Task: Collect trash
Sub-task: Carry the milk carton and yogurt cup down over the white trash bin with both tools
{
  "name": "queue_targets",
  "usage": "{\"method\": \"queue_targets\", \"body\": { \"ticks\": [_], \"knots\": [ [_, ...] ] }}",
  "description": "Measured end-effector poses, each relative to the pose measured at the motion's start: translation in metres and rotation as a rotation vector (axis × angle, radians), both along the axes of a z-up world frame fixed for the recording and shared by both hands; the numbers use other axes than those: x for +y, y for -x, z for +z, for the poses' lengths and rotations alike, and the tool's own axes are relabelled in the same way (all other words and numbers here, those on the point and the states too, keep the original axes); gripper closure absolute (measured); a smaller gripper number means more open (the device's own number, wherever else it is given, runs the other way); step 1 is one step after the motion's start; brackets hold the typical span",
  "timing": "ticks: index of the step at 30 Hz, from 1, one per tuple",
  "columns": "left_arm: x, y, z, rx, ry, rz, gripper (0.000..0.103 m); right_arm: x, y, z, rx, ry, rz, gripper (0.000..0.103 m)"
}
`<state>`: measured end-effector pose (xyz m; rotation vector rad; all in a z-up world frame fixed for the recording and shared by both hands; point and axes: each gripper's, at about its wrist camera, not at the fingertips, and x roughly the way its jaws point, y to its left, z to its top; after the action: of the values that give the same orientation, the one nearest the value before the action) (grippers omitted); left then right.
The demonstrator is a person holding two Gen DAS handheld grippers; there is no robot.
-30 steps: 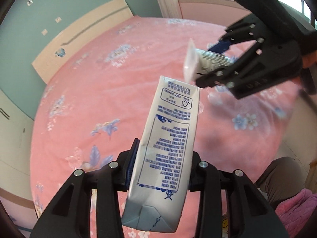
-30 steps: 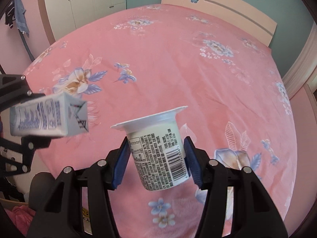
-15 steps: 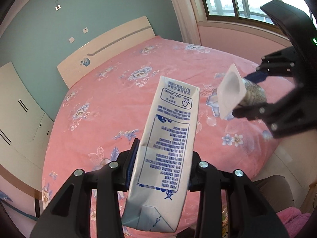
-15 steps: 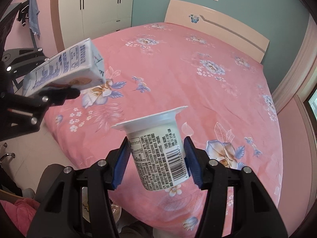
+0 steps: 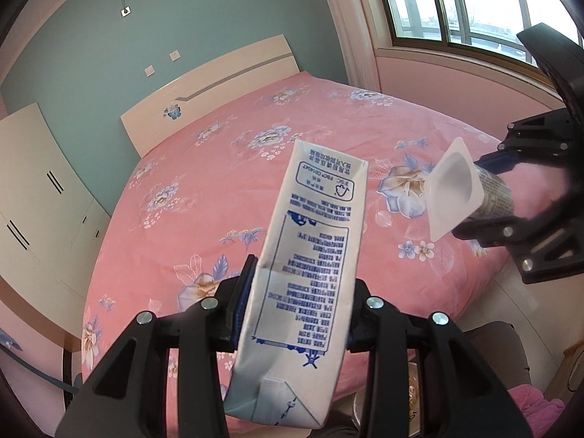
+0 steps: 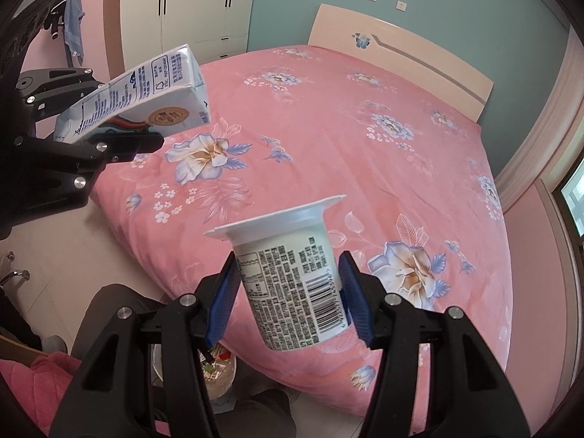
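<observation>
My left gripper [image 5: 297, 303] is shut on a white milk carton [image 5: 310, 270] with blue print, held in the air above the foot of the pink bed. The same carton [image 6: 146, 91] shows at the upper left of the right wrist view, in the left gripper's black fingers [image 6: 120, 146]. My right gripper [image 6: 290, 292] is shut on a white yogurt cup [image 6: 292, 273] with a barcode label, its flanged rim pointing away. In the left wrist view that cup [image 5: 460, 197] hangs at the right, clamped by the right gripper [image 5: 511, 197].
A bed with a pink floral sheet [image 6: 365, 146] fills both views, its headboard [image 6: 401, 47] against a teal wall. White wardrobes [image 6: 189, 7] stand at the left. A waste bin with litter [image 6: 215, 368] sits on the floor by a person's legs [image 6: 116, 310]. A window [image 5: 474, 3] is at the right.
Both grippers have risen and drawn back from the bed, each still clamping its item. More of the room, headboard and window now shows; the floor and bin have come into view.
</observation>
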<state>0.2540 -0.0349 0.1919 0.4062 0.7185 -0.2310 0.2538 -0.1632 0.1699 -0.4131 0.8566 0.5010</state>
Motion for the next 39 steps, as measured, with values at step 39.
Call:
{"method": "queue_targets", "body": {
  "ticks": [39],
  "knots": [
    [0.011,0.036,-0.162,0.298,-0.026,0.001,0.062,0.020,0.057,-0.138,0.217,0.019,0.026,0.048]
  ]
}}
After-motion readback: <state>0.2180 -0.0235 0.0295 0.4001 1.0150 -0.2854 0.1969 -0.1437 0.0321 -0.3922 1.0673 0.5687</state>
